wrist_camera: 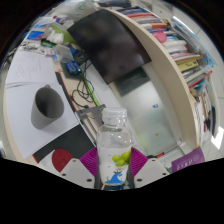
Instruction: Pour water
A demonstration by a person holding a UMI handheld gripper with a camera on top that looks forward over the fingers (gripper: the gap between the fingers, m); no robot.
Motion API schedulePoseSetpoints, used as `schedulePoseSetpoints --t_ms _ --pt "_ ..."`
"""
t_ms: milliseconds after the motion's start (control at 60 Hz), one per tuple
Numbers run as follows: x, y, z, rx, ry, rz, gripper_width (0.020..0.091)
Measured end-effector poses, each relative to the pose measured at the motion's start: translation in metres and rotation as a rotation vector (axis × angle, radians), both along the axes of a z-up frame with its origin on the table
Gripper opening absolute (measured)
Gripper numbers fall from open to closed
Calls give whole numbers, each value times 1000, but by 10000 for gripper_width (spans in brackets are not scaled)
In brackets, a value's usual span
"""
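Clear water bottle (115,145) upright, pinched in the claw (113,163) (purple pads), grey cup (46,106) beyond on desk (25,85)

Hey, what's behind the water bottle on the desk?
Behind the water bottle, held between the hand-held gripper pads, lie bare desk, cables and a dark monitor. A grey cup stands off to the side. The bottle hides whatever sits directly behind it.

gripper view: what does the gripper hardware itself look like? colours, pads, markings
Only the fingertips of the gripper show. Two fingers, each with a magenta-purple pad on its inner face. The outer parts are white and angular, with a red rounded patch on one side. A purple tag with pale lettering sits on the other side; the text is unreadable. No cables, hand or sleeve are in view.
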State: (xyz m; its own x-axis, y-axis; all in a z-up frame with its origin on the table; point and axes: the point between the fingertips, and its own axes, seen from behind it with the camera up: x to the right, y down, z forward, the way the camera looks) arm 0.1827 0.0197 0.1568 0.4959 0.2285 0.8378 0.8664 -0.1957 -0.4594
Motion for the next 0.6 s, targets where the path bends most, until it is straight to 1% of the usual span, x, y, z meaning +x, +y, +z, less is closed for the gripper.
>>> schedulePoseSetpoints --t_ms 133,233,317,533,600 --pt "-24 3 -3 -32 -303 88 393" --pt "-41 6 7 -17 -492 167 392" --pt "-55 5 12 3 -620 208 391" --pt "-78 10 8 -3 -868 283 390" --pt "-81 10 6 3 -933 291 390"
